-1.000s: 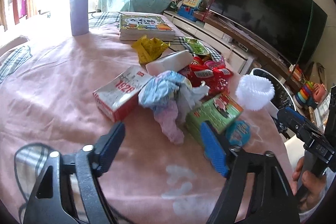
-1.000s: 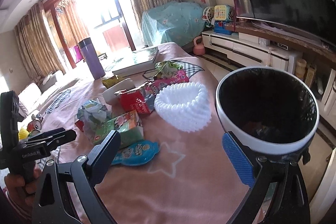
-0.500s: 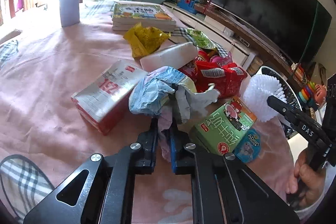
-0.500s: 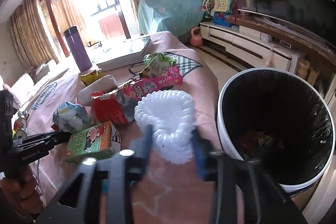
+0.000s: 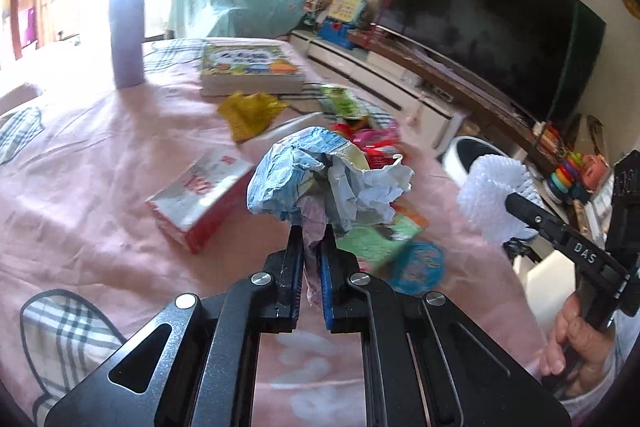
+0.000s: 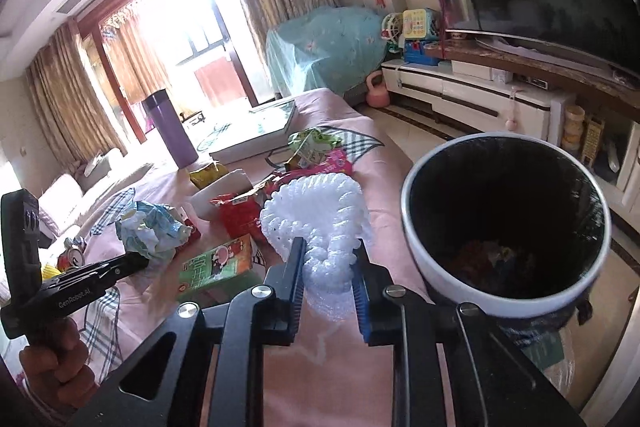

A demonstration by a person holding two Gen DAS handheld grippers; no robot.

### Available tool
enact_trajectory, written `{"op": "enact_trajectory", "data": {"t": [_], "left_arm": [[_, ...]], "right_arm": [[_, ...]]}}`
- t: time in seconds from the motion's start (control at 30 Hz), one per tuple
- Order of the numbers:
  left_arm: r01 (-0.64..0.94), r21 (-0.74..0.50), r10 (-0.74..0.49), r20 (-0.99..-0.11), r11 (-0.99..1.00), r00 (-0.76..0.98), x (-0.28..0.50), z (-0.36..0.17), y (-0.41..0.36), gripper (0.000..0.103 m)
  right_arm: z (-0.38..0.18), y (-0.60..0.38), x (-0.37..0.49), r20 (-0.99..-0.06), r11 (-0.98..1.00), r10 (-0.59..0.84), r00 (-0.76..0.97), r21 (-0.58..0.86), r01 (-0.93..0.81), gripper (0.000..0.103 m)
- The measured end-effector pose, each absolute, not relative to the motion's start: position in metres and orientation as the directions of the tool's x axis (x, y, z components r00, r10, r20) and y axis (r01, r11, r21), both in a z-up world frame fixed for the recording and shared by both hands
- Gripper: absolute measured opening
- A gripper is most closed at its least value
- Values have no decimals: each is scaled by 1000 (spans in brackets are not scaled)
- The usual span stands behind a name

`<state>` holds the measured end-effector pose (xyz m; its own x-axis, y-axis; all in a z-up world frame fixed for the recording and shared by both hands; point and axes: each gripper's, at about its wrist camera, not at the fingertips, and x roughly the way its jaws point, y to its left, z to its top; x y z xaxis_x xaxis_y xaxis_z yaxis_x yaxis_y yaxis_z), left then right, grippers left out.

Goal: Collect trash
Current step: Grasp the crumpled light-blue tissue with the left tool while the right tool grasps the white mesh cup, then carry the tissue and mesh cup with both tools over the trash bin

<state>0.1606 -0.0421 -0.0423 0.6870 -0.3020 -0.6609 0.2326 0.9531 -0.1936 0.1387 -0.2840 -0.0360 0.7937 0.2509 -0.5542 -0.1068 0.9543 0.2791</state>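
My left gripper [image 5: 311, 239] is shut on a crumpled blue-and-white paper wad [image 5: 320, 179] and holds it lifted above the pink table; the wad also shows in the right wrist view [image 6: 152, 231]. My right gripper [image 6: 329, 255] is shut on a white foam fruit net [image 6: 316, 223], raised off the table beside the bin; the net also shows in the left wrist view [image 5: 496, 195]. The white trash bin with a black liner [image 6: 504, 219] stands right of the table edge, with some trash at its bottom.
Left on the pink tablecloth [image 5: 100, 167]: a red-white box [image 5: 200, 199], a green carton [image 6: 216, 263], a blue round wrapper [image 5: 416, 267], red snack bags [image 6: 236, 215], a yellow wrapper [image 5: 248, 115], a book [image 5: 248, 67] and a purple flask [image 6: 170, 131].
Both grippers shut within the last second, the left on the paper wad and the right on the foam net. Each has since lifted its item off the table.
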Motion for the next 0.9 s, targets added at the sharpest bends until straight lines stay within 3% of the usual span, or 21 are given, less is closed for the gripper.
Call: {"op": "enact_trajectory", "data": {"t": [0.9], "left_arm": [[470, -106, -415, -661, 877, 625, 149, -26, -179, 7]], "right_arm": [[-14, -364, 88, -498, 948, 130, 857, 317, 40, 22]]}}
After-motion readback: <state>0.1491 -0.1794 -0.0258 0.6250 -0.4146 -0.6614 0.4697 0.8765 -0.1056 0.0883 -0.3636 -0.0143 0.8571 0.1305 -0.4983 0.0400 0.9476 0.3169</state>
